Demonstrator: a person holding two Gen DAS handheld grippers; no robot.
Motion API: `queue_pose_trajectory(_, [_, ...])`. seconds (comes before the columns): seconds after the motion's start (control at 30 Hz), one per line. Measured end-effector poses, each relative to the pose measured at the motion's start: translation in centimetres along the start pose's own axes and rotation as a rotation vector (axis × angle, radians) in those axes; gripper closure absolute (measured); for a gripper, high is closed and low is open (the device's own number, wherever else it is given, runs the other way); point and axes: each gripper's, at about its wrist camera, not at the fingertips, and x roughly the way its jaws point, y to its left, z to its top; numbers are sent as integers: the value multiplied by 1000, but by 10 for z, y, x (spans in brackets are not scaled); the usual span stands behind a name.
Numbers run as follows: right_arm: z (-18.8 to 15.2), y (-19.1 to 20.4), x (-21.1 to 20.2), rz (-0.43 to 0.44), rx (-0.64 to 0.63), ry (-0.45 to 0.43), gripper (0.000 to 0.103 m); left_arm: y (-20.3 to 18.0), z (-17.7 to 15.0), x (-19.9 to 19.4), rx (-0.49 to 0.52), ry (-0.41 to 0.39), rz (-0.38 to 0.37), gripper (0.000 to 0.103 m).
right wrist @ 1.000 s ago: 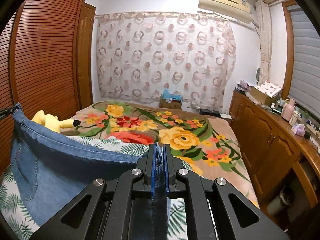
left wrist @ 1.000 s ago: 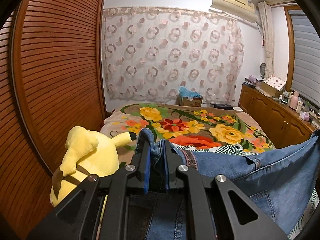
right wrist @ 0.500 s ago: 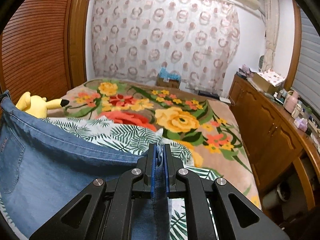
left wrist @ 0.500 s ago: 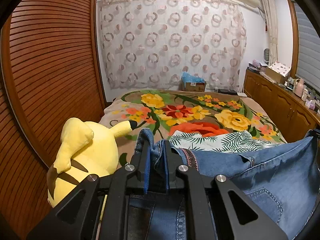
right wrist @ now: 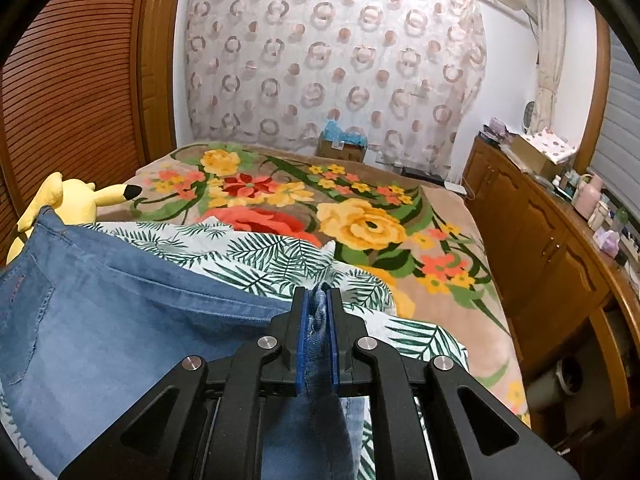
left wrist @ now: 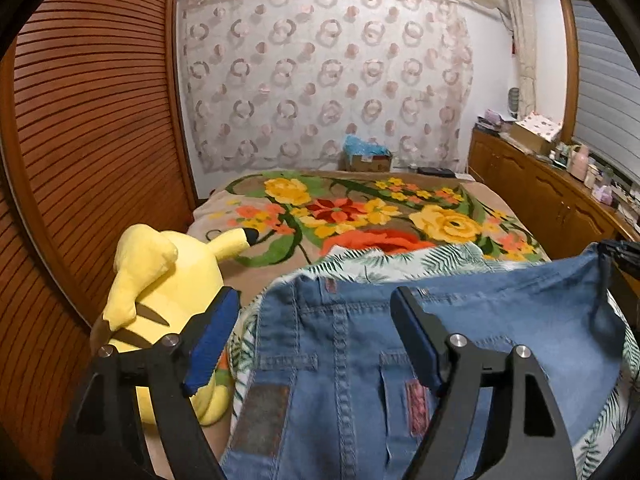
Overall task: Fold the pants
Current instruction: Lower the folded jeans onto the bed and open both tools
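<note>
Left wrist view: your left gripper (left wrist: 316, 312) jaws are opening, wide apart, the jeans (left wrist: 344, 360) lying loose between and below them on the bed (left wrist: 360, 208), plush toy (left wrist: 168, 280) just outside. Your right gripper (right wrist: 316, 312) jaws are opening, denim edge bunched between them.

Blue denim pants (left wrist: 352, 344) are spread waistband-up over the leaf-print sheet (right wrist: 256, 252), one edge bunched and raised.
</note>
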Motion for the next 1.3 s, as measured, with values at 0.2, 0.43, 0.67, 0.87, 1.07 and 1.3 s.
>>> queue_pose_trajectory(0.2, [-14,-2,-22,15,8,-7,61,-20,-20,-18,34,17,-27,24])
queue_pose_trajectory(0.43, [-47,-15,-49,52,57,36,60,-37,-47,-36,39,39,-78,24])
queue_pose_trajectory(0.67, [-75,-26,-63,75,80,118,54,-45,-69,-43,45,79,-95,24])
queue_pose_trajectory(0.87, [-86,-28,-46,86,125,212,54,-47,-85,-47,55,110,-87,24])
queue_pose_trajectory(1.07, [-94,-25,-38,88,152,257,54,-27,-98,-50,24,140,-54,24])
queue_pose_trajectory(1.3, [-91,-18,-42,99,125,281,54,2,-105,-49,-10,161,-19,24])
